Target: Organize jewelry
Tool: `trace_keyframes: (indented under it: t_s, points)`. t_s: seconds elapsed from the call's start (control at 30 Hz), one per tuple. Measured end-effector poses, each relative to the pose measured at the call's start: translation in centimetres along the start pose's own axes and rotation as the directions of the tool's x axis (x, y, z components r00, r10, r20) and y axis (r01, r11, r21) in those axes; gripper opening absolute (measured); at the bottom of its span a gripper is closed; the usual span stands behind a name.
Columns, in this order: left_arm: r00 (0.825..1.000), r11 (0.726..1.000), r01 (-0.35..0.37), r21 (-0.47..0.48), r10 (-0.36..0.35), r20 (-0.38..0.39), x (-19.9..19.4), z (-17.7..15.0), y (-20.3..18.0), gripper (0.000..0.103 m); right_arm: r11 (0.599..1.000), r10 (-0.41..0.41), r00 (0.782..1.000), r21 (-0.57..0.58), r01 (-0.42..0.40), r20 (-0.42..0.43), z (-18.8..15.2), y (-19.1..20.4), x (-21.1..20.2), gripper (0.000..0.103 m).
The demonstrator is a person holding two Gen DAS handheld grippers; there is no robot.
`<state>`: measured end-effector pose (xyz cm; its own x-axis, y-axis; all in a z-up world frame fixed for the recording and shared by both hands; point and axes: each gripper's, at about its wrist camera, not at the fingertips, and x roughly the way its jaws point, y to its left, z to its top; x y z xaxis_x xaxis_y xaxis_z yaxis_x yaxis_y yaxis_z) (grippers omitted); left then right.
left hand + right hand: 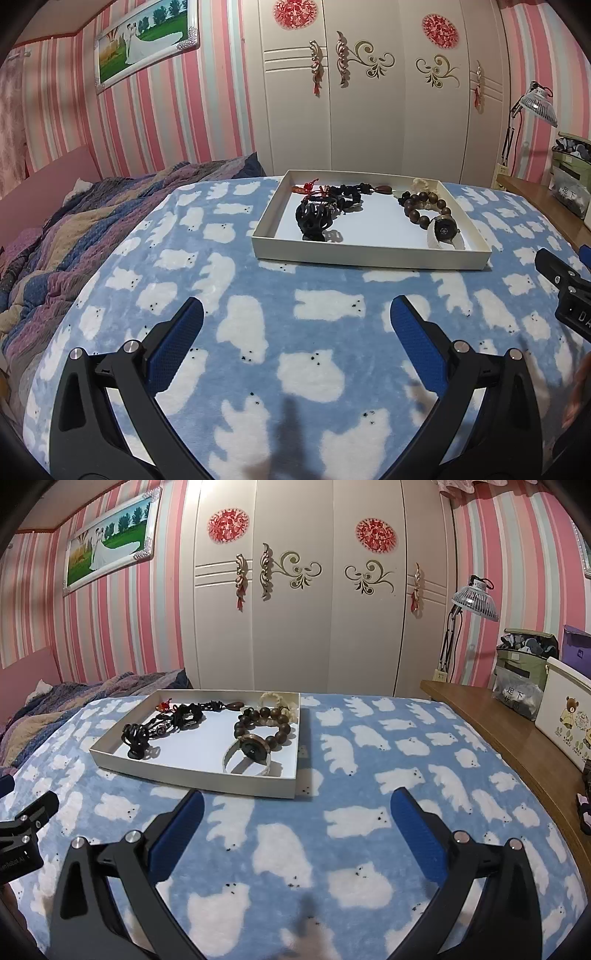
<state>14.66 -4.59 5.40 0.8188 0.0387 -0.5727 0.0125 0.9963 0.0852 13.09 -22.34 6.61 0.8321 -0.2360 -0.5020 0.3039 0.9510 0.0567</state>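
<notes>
The white tray [192, 775] sits on the bed's polar-bear blanket [258, 332], and everything I can see of the jewelry is already inside it. Toward the tray's left end lies a tangle of black cords [325, 206] with a red knot; toward its right end sit the brown bead bracelet [264, 723], a watch with a pale strap [253, 753] touching it, and a cream piece [280, 701] in the far right corner. Nothing lies loose on the blanket around the tray.

The left claw [295, 325] and the right claw [295, 808] both hover short of the tray's near wall, spread wide and holding nothing.

To my eye the gathering looks done; whether the cords need untangling or separating inside the tray, I cannot say.
</notes>
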Motion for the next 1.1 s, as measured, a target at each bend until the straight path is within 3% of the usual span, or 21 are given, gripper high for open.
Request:
trace_keyframes:
  t_s: [1.1]
  points:
    - [1.000,1.000,-0.010,0.001,0.010,-0.003,0.23,-0.28,-0.02,0.100,1.000,0.001,1.000,-0.007,-0.001,-0.008,-0.43,0.27,0.29,0.101]
